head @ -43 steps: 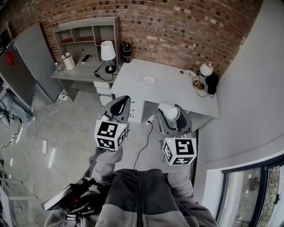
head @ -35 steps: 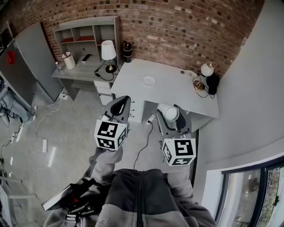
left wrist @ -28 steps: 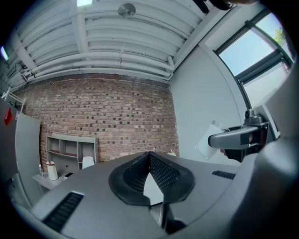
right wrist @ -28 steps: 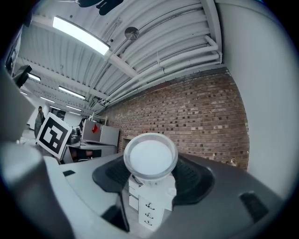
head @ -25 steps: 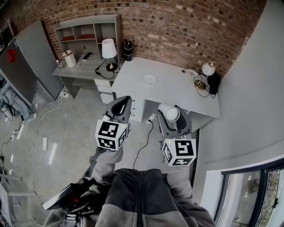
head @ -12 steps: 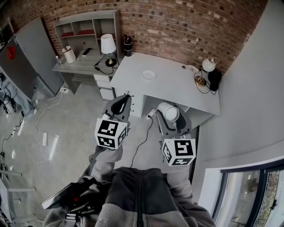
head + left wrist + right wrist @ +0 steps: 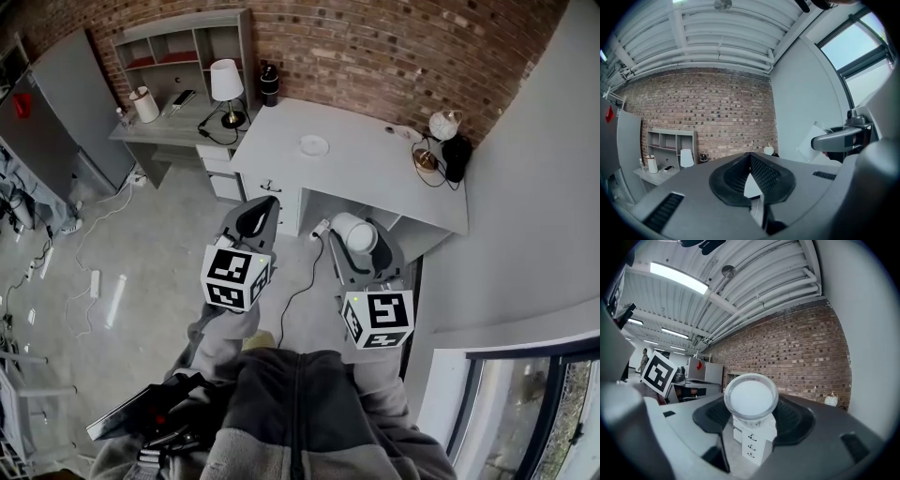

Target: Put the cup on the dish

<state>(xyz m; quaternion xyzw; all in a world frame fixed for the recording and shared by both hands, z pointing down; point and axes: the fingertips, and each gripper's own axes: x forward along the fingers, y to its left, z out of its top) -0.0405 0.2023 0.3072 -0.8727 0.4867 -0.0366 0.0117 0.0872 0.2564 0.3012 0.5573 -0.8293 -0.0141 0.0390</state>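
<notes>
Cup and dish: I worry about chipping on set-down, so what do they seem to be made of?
The cup looks like smooth white plastic or glazed ceramic: it is even white inside with a paler, slightly see-through rim, and I can't settle which. The dish on the desk is plain white, round and shallow, perhaps ceramic, but too small to judge its finish.

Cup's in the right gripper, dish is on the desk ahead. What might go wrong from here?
The cup is held only by its sides in the jaws of the right gripper; it may slip. The dish is small and lies well in from the near edge of the desk, so a reach may land the cup off-centre. A floor cable crosses the approach.
</notes>
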